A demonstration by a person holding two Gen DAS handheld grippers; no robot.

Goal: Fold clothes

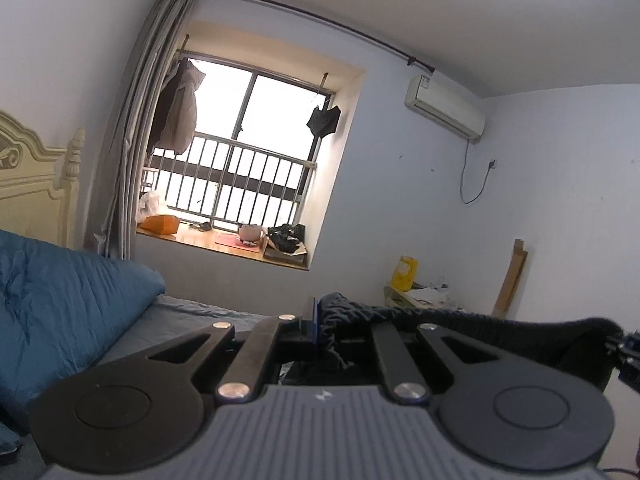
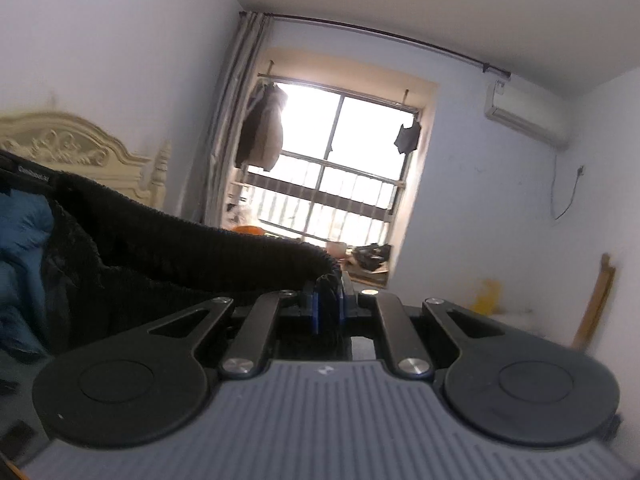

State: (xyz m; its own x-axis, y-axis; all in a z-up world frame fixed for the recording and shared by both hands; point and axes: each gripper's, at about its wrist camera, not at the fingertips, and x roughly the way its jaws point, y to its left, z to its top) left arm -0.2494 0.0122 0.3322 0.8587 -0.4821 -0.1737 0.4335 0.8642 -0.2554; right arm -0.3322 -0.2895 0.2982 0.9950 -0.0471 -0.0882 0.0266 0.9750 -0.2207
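A black ribbed knit garment [image 1: 500, 330] is held up in the air between both grippers, its edge stretched across. My left gripper [image 1: 322, 320] is shut on one bunched corner of it, the blue pads pinching the cloth. In the right wrist view the same garment [image 2: 180, 248] runs from the left edge to my right gripper [image 2: 329, 298], which is shut on its other corner between blue pads. The cloth sags below the stretched edge. Both grippers point roughly level toward the window wall.
A bed with grey sheet [image 1: 200, 312], a blue quilt [image 1: 68, 304] and a cream carved headboard [image 2: 72, 148] lies to the left. Ahead is a barred window [image 1: 248, 160] with clothes hanging and a cluttered sill. A yellow box [image 1: 406, 274] and a wooden plank [image 1: 512, 276] stand right.
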